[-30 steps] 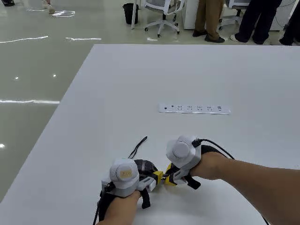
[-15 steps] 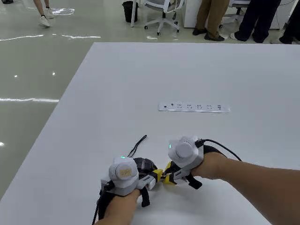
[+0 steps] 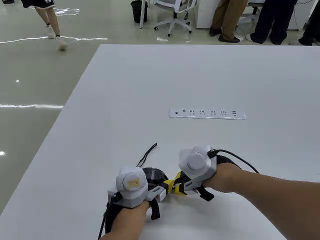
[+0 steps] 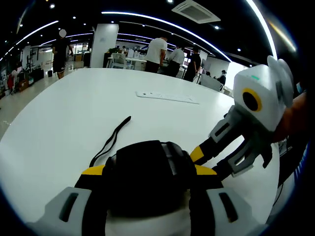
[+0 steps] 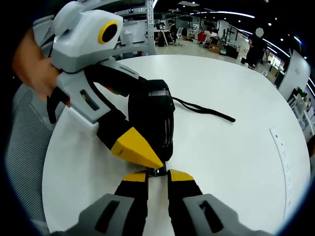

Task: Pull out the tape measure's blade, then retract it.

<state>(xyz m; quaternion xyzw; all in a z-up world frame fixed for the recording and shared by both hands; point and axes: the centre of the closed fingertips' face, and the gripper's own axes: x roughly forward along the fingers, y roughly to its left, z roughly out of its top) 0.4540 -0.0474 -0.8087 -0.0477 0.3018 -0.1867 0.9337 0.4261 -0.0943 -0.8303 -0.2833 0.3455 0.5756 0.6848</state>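
As we are looking down at the white table, we are holding both grippers close together near its front edge. We are gripping the tape measure with the left gripper: in the left gripper view its yellow-tipped jaws are spread around the black case and pressing on either side of it. The case is sitting low over the tabletop, and we cannot tell whether it is touching the surface. We are pointing the right gripper at the case from the other side. Its jaws are almost pressed together, pinching the small metal blade tip right at the case's mouth, so hardly any blade is showing. The black wrist strap is trailing from the case and lying loose on the table, away from us. Farther along, a white power strip is lying flat, well apart from the grippers. Beyond the far edge, several people are standing beside an office chair, and one person is walking across the shiny floor at the upper left.
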